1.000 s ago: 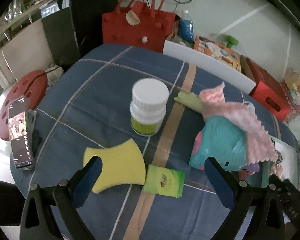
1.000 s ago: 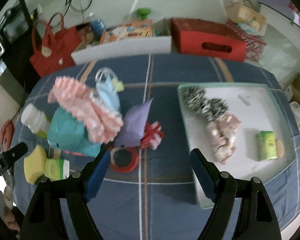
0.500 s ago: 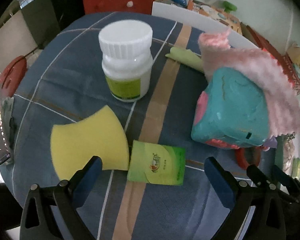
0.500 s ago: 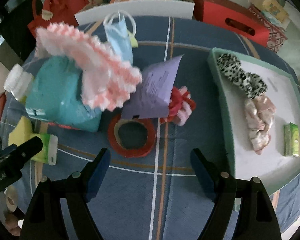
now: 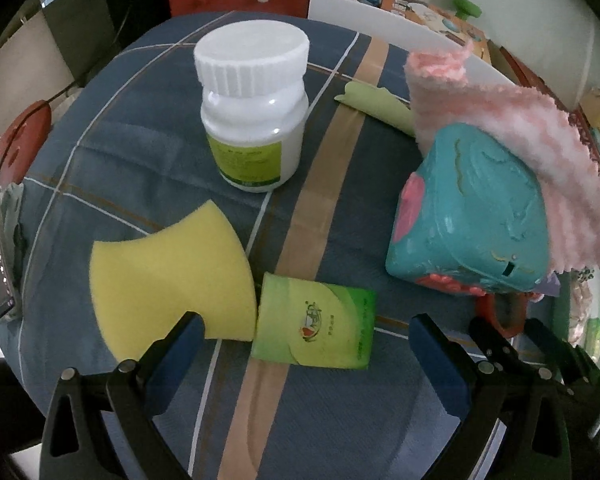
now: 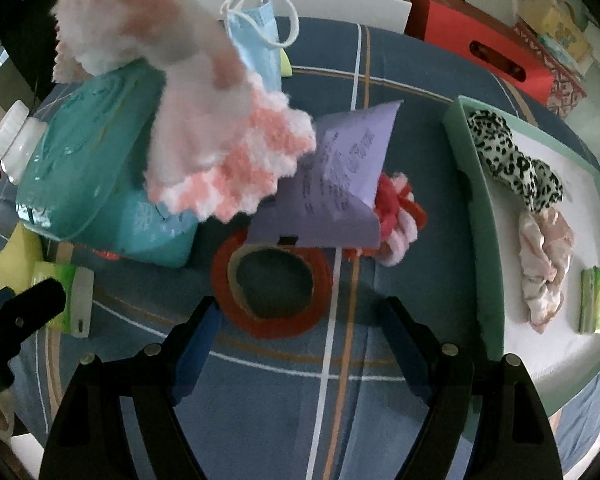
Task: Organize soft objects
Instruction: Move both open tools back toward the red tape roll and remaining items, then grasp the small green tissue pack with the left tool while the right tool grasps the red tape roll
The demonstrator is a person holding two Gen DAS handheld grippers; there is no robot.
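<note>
On the blue checked tablecloth (image 5: pixel 140 128), the left gripper (image 5: pixel 304 344) hangs low with its fingers spread wide and holds nothing. Between its fingers lies a green tissue pack (image 5: pixel 314 322), which touches a yellow sponge (image 5: pixel 172 276) on its left side. Behind them stands a white bottle (image 5: pixel 254 108), upright. On the right, a pink fluffy cloth (image 5: pixel 512 128) lies over a teal pouch (image 5: pixel 468 216).

Over the middle of the table, the right gripper (image 6: pixel 300 332) is also spread open and empty, just above a red tape roll (image 6: pixel 274 280). A purple paper (image 6: pixel 340 188) leans over the far edge of the roll, and a red-and-pink scrunchie (image 6: pixel 396 216) lies beside it. At the right, a green tray (image 6: pixel 484 240) holds a leopard scrunchie (image 6: pixel 512 160), a pale pink scrunchie (image 6: pixel 544 260) and a second tissue pack (image 6: pixel 594 300).
</note>
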